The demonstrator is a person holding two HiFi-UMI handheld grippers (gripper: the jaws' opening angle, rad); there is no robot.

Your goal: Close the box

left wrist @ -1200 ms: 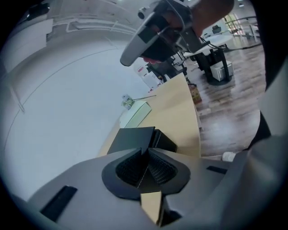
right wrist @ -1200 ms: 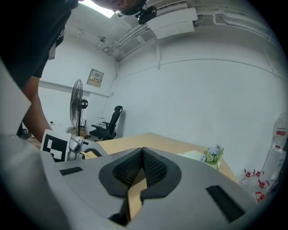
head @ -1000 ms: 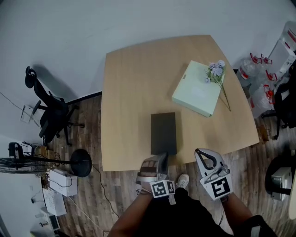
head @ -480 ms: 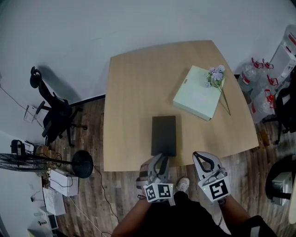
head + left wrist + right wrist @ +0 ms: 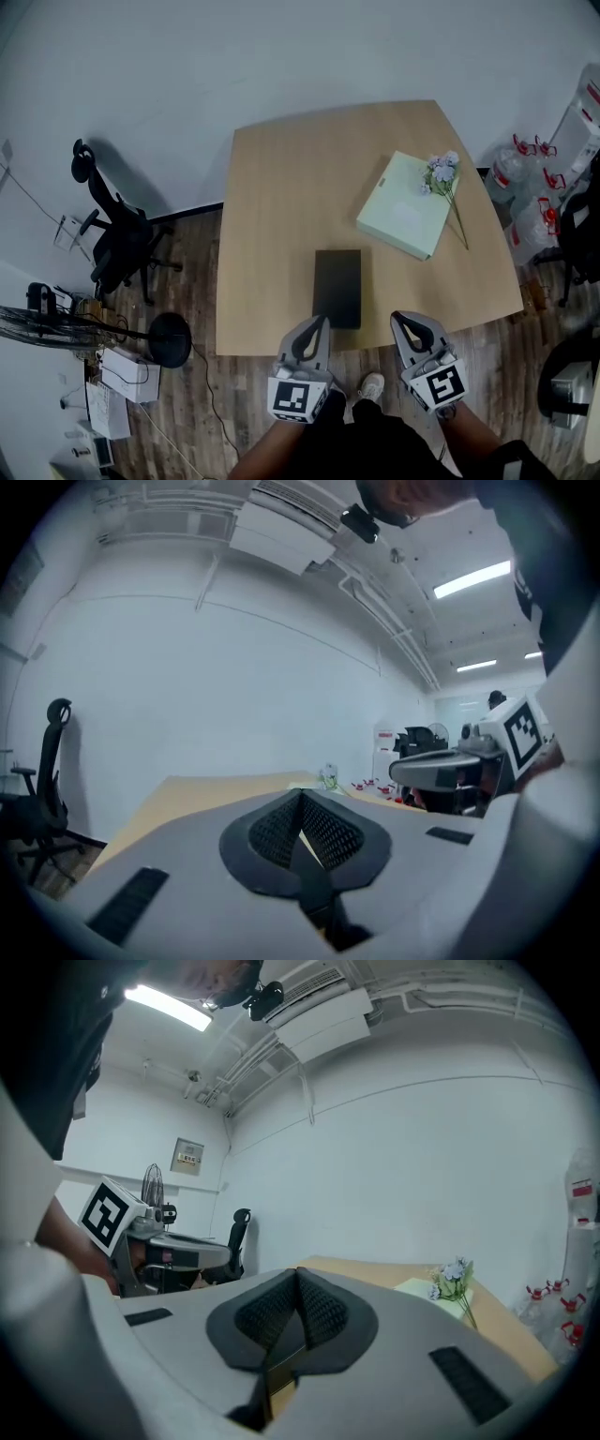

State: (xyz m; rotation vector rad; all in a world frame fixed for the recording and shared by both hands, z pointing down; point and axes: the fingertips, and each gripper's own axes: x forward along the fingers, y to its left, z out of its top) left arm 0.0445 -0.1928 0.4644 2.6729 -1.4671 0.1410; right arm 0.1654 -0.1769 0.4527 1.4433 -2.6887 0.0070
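Head view: the left claw (image 5: 315, 326) has come up from beside the near end of the box (image 5: 337, 288) and rolled upright, so its marker cube now faces the camera like that of the right claw (image 5: 405, 325). Both sit side by side at the lower centre of the frame, at the table's (image 5: 272, 187) near edge. The left claw's tip overlaps the box's lower left corner in the picture. I judge it to be raised clear of the box, not touching.

In the left gripper view the left claw's jaws have just closed. The pads (image 5: 281, 822) meet with nothing between them, and the view looks level across the table to the far wall instead of down on the box. In the right gripper view the right claw is also pressed together and empty.

The box lies flat and dark at the lower middle of the table, its top level and no flap standing. It reads as closed, so the task looks done or nearly so. Its long axis runs up and down the frame, with a short end at the near edge. A pale green box (image 5: 403, 208) with flowers (image 5: 441, 173) lies well apart at the upper right.
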